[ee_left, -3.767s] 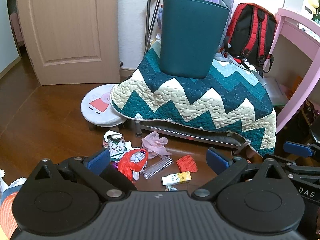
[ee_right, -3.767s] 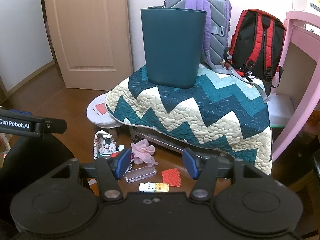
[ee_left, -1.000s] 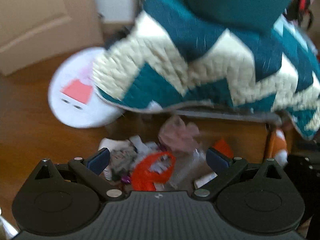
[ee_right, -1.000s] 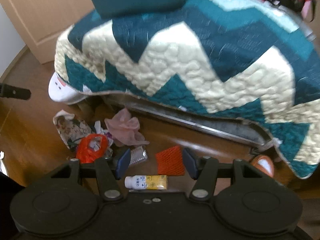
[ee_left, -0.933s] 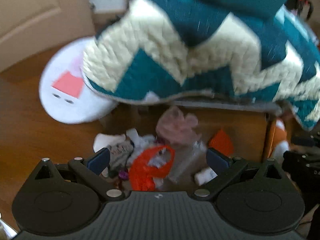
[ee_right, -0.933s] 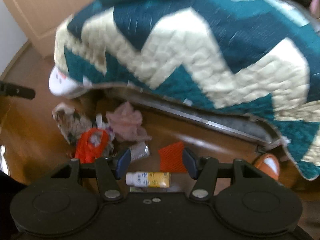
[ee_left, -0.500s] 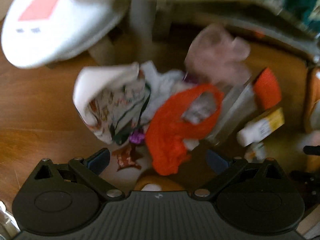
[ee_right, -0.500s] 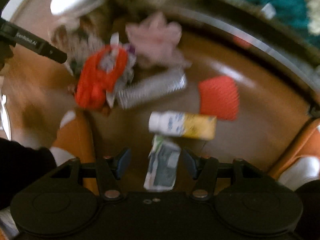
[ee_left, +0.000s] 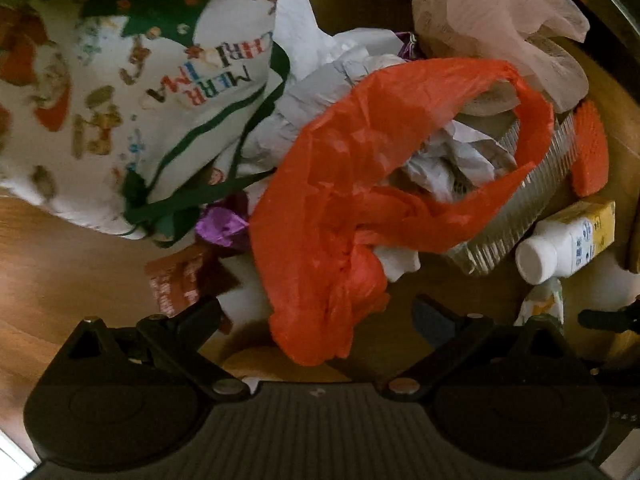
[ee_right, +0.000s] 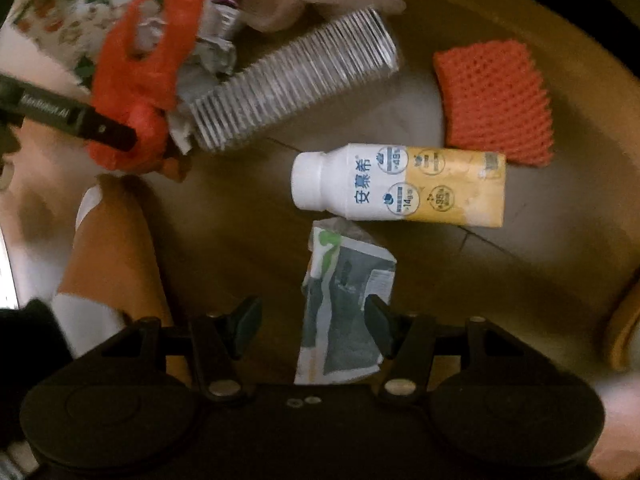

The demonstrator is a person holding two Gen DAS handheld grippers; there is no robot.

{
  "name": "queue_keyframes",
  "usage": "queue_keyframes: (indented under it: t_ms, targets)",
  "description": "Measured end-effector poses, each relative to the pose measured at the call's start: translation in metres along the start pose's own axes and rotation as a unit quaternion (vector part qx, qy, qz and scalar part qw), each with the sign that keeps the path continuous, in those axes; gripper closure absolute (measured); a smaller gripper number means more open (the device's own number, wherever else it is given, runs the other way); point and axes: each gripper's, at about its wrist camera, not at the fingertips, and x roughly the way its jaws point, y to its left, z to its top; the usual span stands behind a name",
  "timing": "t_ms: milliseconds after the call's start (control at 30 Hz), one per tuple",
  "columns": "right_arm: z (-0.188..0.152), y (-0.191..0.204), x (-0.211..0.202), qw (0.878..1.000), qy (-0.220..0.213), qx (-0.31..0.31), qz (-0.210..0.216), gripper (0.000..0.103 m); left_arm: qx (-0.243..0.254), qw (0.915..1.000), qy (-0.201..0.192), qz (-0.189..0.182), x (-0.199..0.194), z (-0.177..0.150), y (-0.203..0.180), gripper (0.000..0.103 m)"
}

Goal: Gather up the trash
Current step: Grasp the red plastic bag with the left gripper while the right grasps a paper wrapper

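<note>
Two pairs of fingers hung spread and empty over the littered wooden floor [ee_right: 224, 216]. Between the left gripper's [ee_left: 316, 314] fingers lay the lower end of a crumpled red plastic bag [ee_left: 360, 184]. A flattened grey-green wrapper [ee_right: 346, 304] lay between the right gripper's [ee_right: 312, 322] fingers. Just beyond it lay a white-and-yellow bottle [ee_right: 396, 184] on its side, with an orange foam net [ee_right: 496, 100] and a ribbed clear sleeve [ee_right: 292, 76] farther out.

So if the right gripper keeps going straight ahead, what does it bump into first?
Probably the flattened wrapper lying on the floor between the open fingers of the right gripper. The white and yellow bottle lies just beyond it.
</note>
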Motion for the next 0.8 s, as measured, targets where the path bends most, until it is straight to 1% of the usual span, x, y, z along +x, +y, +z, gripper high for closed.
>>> queue_keyframes:
  t_ms: [100,200,267,300,367,400,467,500,667,800]
  targets:
    - [0.005,0.005,0.015,1.000,0.010,-0.012,-0.011,0.048,-0.003,1.0000,0.004,0.003,0.007,0.001,-0.005,0.009]
    - [0.008,0.010,0.024,0.999,0.019,-0.032,-0.034,0.049,-0.003,1.0000,0.006,-0.002,0.011,0.003,-0.006,0.019]
    - [0.008,0.011,0.026,0.998,0.017,-0.040,-0.039,0.049,-0.005,0.9999,0.008,-0.005,0.012,0.003,-0.006,0.036]
    - [0.008,0.011,0.026,0.998,0.014,-0.042,-0.038,0.049,-0.006,0.9999,0.008,-0.006,0.014,0.003,-0.007,0.039]
    - [0.006,0.011,0.026,0.998,0.010,-0.042,-0.036,0.050,-0.012,0.9999,0.004,-0.004,0.017,0.002,-0.009,0.042]
    - [0.006,0.009,0.026,0.998,0.009,-0.043,-0.036,0.056,-0.014,0.9999,0.002,-0.002,0.018,0.002,-0.009,0.043]
    - [0.005,0.006,0.026,0.998,0.015,-0.045,-0.035,0.091,-0.014,0.9999,-0.002,0.003,0.016,0.001,-0.010,0.045]
    - [0.003,0.005,0.025,0.998,0.021,-0.042,-0.037,0.099,-0.011,0.9999,-0.003,0.003,0.016,0.001,-0.011,0.046]
    - [-0.007,-0.002,0.010,0.999,0.015,-0.040,-0.031,0.100,0.000,1.0000,0.007,-0.003,0.008,-0.006,-0.012,0.047]
    - [-0.018,-0.004,-0.019,0.999,0.004,-0.043,-0.028,0.100,0.031,0.9994,0.010,-0.013,-0.010,-0.013,-0.020,0.047]
